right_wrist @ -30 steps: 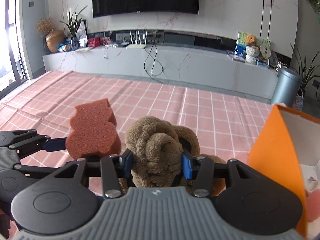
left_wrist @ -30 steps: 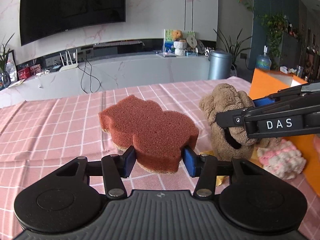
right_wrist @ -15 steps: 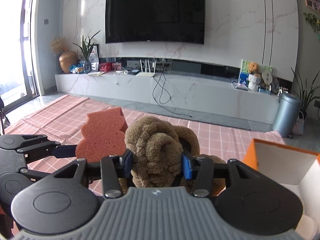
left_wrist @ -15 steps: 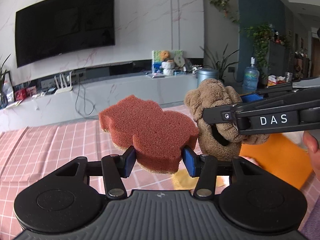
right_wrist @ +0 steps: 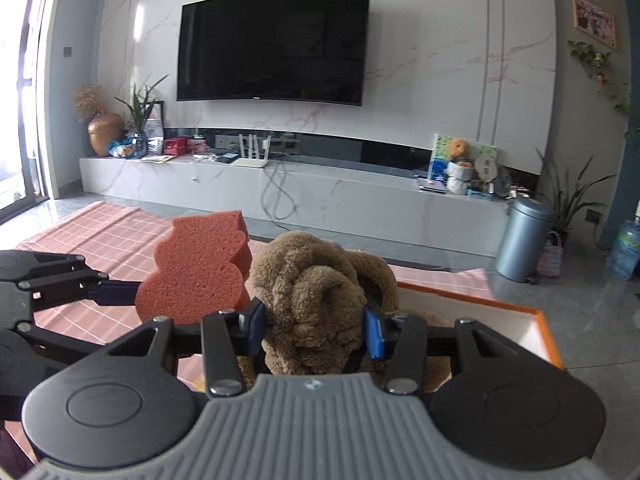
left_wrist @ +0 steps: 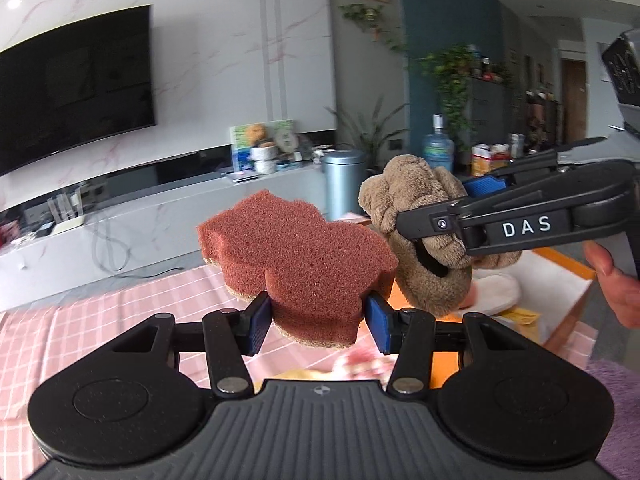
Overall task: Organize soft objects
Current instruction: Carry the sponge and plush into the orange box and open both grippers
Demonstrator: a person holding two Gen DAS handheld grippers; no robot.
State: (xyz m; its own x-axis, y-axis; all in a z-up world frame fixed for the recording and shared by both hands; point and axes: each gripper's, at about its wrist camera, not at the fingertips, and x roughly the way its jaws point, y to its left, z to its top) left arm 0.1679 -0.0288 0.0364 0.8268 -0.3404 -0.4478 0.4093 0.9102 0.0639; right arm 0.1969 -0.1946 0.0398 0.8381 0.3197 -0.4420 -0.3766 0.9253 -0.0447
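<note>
**Two soft items in the air, box not yet reached**

While both pieces are clamped and carried, neither has been put away. The left gripper (left_wrist: 318,322) has its jaws closed on a reddish-brown gourd-shaped sponge (left_wrist: 298,258), pinched at its narrow end and held clear above the pink checked worktop (left_wrist: 80,320). Just beside it, the right gripper (right_wrist: 316,326) has its jaws closed on a brown plush toy (right_wrist: 316,300), a fuzzy bundle whose exact form is hard to read from either view. The two things hang close together, perhaps brushing. Below and to the right lies the orange box (right_wrist: 544,328) with a white inside; a pale fluffy item (left_wrist: 496,286) seems already to rest in it, and blurred pink and yellow things show under the sponge. By my judgement the picking up is done and the dropping into the box remains for both.
</note>
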